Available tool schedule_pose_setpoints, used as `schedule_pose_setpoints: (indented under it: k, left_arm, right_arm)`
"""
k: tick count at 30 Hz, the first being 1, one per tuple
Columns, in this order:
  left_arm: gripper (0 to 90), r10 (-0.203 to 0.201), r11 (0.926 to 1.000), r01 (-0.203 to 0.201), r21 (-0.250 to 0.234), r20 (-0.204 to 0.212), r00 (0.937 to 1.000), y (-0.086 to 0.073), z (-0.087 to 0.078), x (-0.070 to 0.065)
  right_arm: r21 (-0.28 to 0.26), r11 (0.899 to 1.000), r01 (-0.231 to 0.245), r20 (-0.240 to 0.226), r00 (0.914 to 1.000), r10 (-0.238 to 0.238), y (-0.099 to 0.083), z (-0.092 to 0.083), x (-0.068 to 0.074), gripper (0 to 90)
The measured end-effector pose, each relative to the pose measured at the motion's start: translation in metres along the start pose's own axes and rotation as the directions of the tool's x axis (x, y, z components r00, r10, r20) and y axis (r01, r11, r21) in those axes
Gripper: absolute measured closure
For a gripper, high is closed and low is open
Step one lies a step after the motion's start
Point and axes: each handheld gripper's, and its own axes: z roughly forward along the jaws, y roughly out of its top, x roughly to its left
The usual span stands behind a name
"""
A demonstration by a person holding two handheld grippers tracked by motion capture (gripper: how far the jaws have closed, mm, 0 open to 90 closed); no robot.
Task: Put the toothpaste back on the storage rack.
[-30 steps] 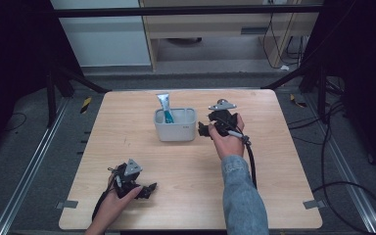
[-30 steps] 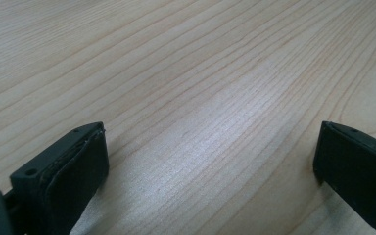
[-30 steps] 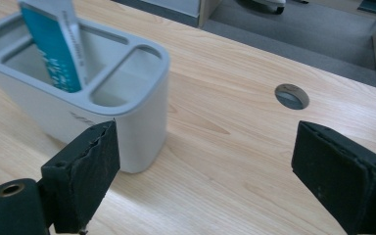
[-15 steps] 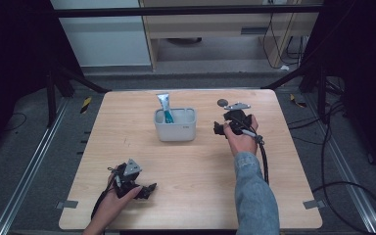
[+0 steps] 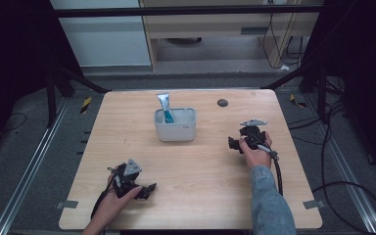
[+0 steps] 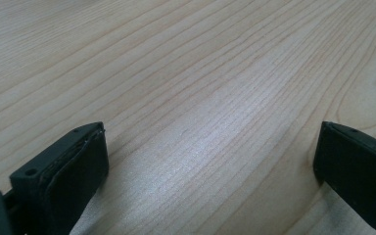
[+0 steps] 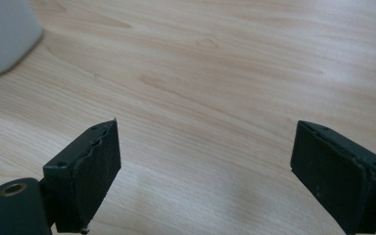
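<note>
My right gripper (image 5: 236, 143) sits right of centre in the high view, low over the wooden table (image 5: 205, 196), with its jaws pointing toward the frame's left. In the right gripper view those jaws stand spread wide with only bare wood grain between them, so this tool is released and holds nothing. The grey bin (image 5: 175, 126) stands just above the centre of the high view, well apart from that gripper, and its rounded corner (image 7: 2, 39) shows at the upper left of the right gripper view. A teal and white tube (image 5: 165, 107) stands tilted in the bin's left part, its flat end rising above the rim. My left gripper (image 5: 147, 188) rests at the lower left of the high view, near the table's front edge, jaws likewise wide apart and empty over plain wood.
</note>
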Motion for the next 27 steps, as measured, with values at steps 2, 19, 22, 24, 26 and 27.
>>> schedule_pose_setpoints:
  k: [2,19,22,24,26,27]
  left_arm:
    - [0.0,-0.002,1.0,0.002,-0.002,0.0,1.0,0.0,0.0,0.0]
    - [0.0,-0.002,1.0,0.002,0.0,-0.005,1.0,0.0,0.0,-0.001]
    - [0.0,-0.003,1.0,0.003,0.0,-0.005,1.0,0.0,0.0,-0.001]
    - [0.0,-0.005,1.0,0.005,0.0,-0.007,1.0,0.0,0.0,-0.001]
    - [0.0,-0.009,1.0,0.009,-0.001,-0.01,0.9999,0.0,0.001,-0.001]
    - [0.0,-0.009,1.0,0.009,-0.001,-0.01,0.9999,0.0,0.001,-0.001]
  right_arm:
    - [0.004,1.0,-0.008,0.001,1.0,0.008,-0.006,0.001,-0.005,11.4]
    - [0.024,0.999,-0.034,-0.013,0.9993,0.034,-0.031,0.019,-0.022,7.9]
    - [0.029,0.999,-0.033,-0.019,0.9993,0.033,-0.031,0.02,-0.022,6.8]
    - [0.029,0.999,-0.033,-0.015,0.9993,0.033,-0.031,0.02,-0.022,5.1]
    - [0.046,0.997,-0.058,0.008,0.9983,0.058,-0.032,0.02,-0.021,0.3]
    - [0.049,0.996,-0.07,0.023,0.9974,0.069,-0.032,0.02,-0.021,0.3]
